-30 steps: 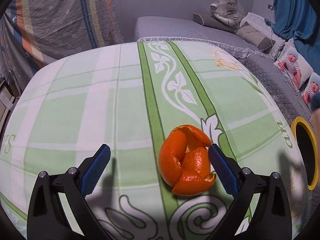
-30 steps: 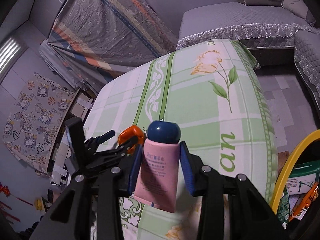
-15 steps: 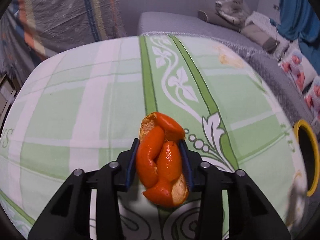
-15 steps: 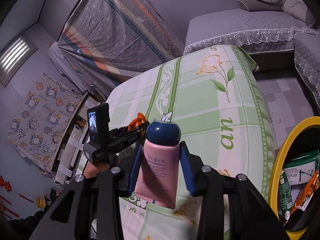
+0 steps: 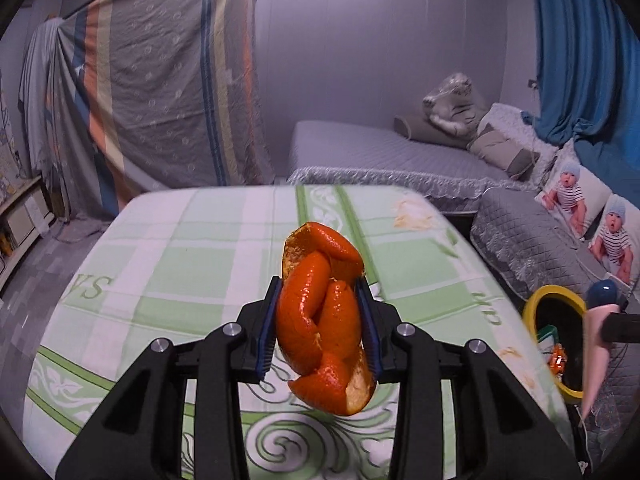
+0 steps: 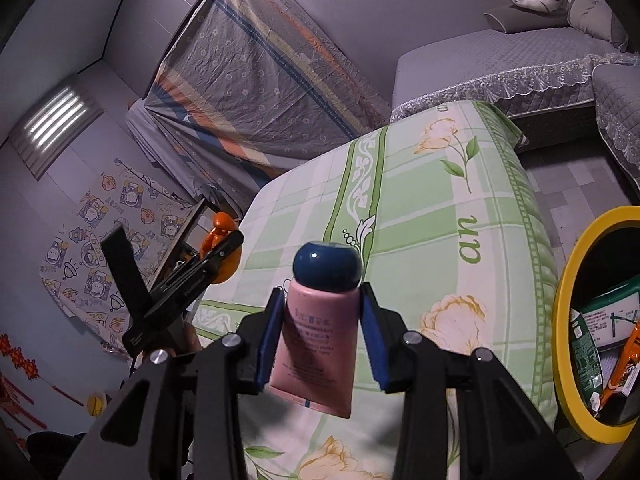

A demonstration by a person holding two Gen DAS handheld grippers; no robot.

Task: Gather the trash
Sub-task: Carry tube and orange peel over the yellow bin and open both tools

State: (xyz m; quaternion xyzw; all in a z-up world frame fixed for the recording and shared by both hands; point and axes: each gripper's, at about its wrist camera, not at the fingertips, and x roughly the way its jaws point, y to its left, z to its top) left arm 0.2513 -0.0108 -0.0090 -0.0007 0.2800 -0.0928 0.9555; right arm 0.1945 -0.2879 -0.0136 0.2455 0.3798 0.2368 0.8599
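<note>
Lifted clear of the table now, the peel [image 5: 325,320] hangs in my left gripper [image 5: 320,322], whose blue pads [image 5: 267,328] are closed hard on both its sides; a second ago those jaws stood wide around it while it lay on the cloth. It curls up past the fingertips and sags below them, above the middle of the table's near half.

My right gripper [image 6: 322,334] is clamped on the pink tube [image 6: 316,350], navy cap [image 6: 327,265] upward, the tail drooping under the pads. It hangs over the table's near right edge, nearer the bin than before.

Just off that right edge stands the bin [image 6: 560,312], yellow-rimmed and black inside. In it I see a green carton [image 6: 596,332] and an orange wrapper [image 6: 626,354]; deeper down is too dark to tell.

Green-and-white checked cloth [image 5: 168,264] with leaf scrolls and yellow flowers covers the table. Beyond the far edge is a grey quilted sofa [image 5: 384,156] with a tiger plush [image 5: 454,102] and cushions, two of them printed with babies [image 5: 588,208]. A striped sheet [image 5: 160,80] drapes the far left wall, a blue curtain [image 5: 584,48] the right.
</note>
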